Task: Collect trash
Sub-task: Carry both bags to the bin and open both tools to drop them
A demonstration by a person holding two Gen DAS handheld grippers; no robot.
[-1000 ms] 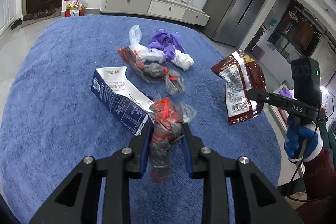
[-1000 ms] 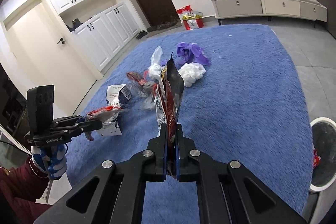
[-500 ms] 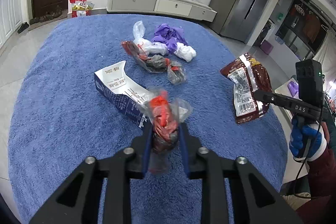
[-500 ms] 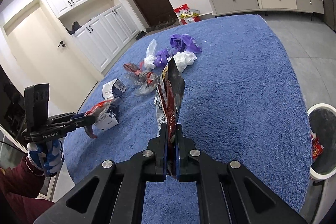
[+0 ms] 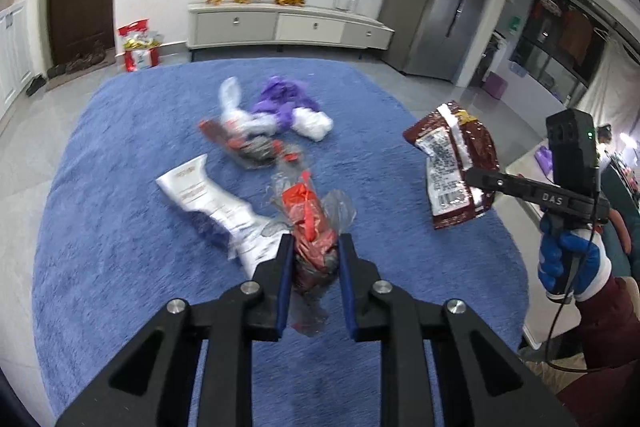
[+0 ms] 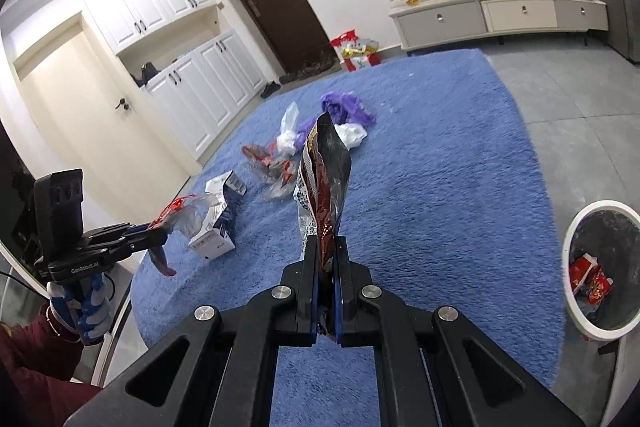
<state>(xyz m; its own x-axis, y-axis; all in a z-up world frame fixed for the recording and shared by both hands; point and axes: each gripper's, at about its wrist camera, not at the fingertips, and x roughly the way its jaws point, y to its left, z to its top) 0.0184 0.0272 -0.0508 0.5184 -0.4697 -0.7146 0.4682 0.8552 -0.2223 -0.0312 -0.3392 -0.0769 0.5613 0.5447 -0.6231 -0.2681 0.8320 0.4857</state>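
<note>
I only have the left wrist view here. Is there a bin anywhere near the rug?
Observer: Yes, a white bin stands off the blue rug, on the right in the right wrist view.
Operator: Anything in it?
Observer: Red wrappers lie in its dark liner.
Operator: Is the brown snack bag held firmly?
Observer: The right gripper is shut on the snack bag, which stands upright edge-on.

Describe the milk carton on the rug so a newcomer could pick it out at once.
Start at the blue rug and find the scattered litter on its left half. The carton lies nearest the left gripper, apart from the pile of crumpled bags further back. It is the only boxy item: a squashed white and dark blue carton with printed text, lying on its side.
</note>
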